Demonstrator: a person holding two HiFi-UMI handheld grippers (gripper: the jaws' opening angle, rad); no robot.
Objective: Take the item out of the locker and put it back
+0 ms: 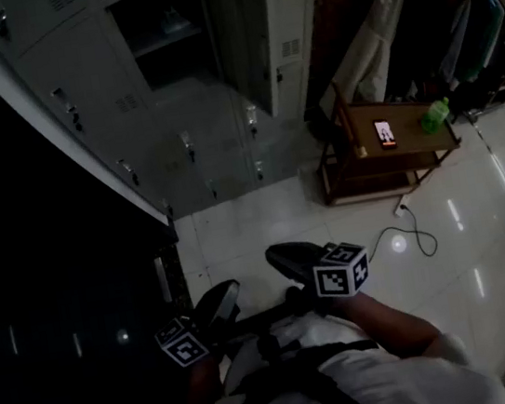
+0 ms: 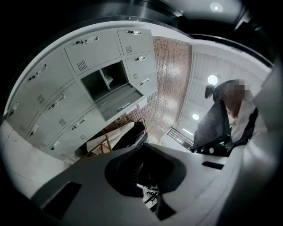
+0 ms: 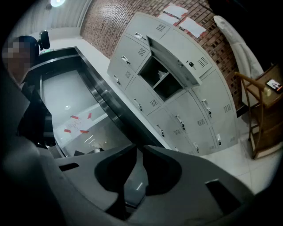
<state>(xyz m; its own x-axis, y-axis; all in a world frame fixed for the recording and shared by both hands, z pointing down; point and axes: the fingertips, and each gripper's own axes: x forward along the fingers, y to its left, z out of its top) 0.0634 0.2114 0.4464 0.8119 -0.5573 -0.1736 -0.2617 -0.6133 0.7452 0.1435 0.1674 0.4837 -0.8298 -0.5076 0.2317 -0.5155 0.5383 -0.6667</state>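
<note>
Holding the right gripper with jaws pressed together on nothing, low by the chest. Carrying the left gripper just beside it, likewise closed and empty. Facing the grey locker bank, one door standing open. Spotting the pale item lying on the shelf inside that compartment, well apart from both grippers. Noticing a wooden table bearing a phone and a green bottle.

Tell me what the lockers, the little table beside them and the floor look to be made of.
Lockers: probably painted sheet metal, matte grey, going by the stamped vent slots and the thin flat open door.
Table: wood, brown, perhaps varnished, with a plain stick-built frame and a lower shelf.
Floor: glossy pale tile, likely ceramic. Grout lines and lamp reflections show.
</note>
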